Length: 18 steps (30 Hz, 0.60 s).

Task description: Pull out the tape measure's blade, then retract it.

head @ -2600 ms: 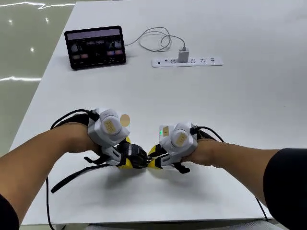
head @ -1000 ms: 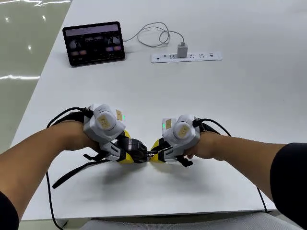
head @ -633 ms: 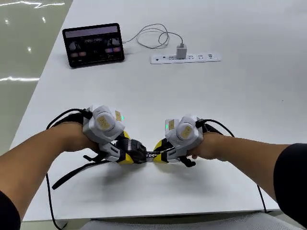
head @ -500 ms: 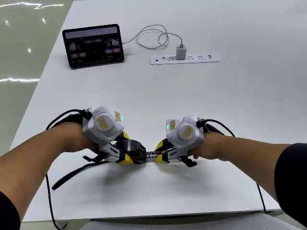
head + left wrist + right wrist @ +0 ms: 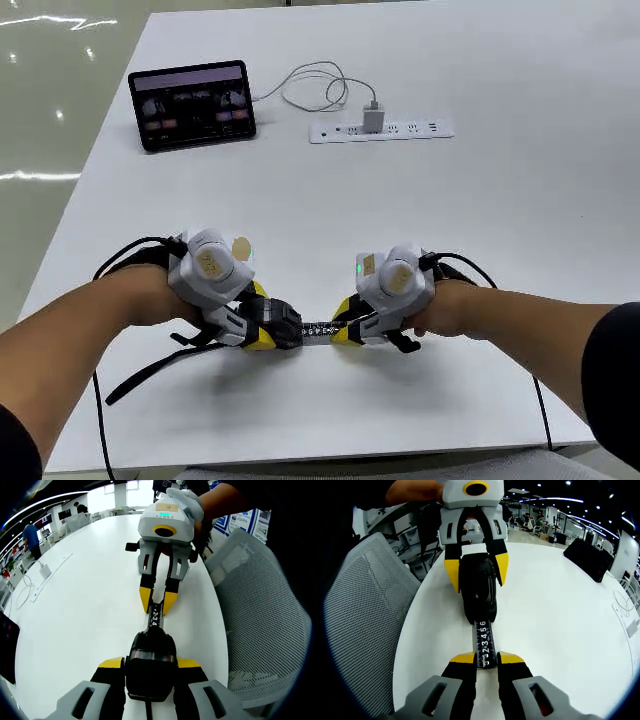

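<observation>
A black tape measure case [image 5: 281, 324] [image 5: 150, 664] [image 5: 478, 592] lies on the white table [image 5: 420, 200] near its front edge. My left gripper [image 5: 262, 328] [image 5: 150, 663] is shut on the case, a yellow-tipped finger on each side. A short length of blade [image 5: 318, 327] [image 5: 155, 616] [image 5: 482, 649] with black numbers runs from the case to my right gripper [image 5: 343, 331] [image 5: 482, 660], which is shut on the blade's end. In the left gripper view the right gripper [image 5: 156, 598] faces me; in the right gripper view the left gripper [image 5: 476, 570] faces me.
A tablet [image 5: 192, 103] stands at the back left. A white power strip [image 5: 380, 130] with a plugged charger and looped cable [image 5: 315, 88] lies behind the middle. A mesh chair back [image 5: 260, 630] [image 5: 365, 615] sits off the table's front edge. Black cables [image 5: 150, 365] trail from the left hand.
The right gripper has moved right, away from the case, and a short stretch of blade has come out between the two grippers. The left gripper holds the case still.
</observation>
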Motion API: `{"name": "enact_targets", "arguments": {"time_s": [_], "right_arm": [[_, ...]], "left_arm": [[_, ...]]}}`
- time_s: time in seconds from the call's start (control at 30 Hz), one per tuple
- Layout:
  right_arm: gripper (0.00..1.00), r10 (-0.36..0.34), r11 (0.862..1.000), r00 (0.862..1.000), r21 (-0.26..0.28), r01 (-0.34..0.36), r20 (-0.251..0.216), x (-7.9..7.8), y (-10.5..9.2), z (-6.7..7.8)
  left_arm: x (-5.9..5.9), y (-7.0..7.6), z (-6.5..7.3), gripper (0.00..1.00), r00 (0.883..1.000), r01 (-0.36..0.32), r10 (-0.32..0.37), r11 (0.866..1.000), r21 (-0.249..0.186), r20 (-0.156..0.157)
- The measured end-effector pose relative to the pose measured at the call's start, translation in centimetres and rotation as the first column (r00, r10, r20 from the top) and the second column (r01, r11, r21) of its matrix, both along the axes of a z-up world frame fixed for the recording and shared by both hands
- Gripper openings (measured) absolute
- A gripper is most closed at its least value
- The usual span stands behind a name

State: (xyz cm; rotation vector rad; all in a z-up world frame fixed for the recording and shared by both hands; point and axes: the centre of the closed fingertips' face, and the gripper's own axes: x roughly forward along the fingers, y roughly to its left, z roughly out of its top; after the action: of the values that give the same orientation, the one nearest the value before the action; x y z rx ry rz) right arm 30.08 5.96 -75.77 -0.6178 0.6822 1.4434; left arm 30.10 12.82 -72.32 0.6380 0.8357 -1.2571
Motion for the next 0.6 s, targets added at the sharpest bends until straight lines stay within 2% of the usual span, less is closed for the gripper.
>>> {"name": "enact_targets", "arguments": {"time_s": [0.6], "right_arm": [[0.11, -0.023, 1.0, 1.0, -0.007, 0.023, -0.003, -0.1, -1.6, 0.0]], "left_arm": [[0.1, 0.0, -0.1, 0.33, 1.0, 0.0, 0.0, 1.0, -0.006, 0.004]]}}
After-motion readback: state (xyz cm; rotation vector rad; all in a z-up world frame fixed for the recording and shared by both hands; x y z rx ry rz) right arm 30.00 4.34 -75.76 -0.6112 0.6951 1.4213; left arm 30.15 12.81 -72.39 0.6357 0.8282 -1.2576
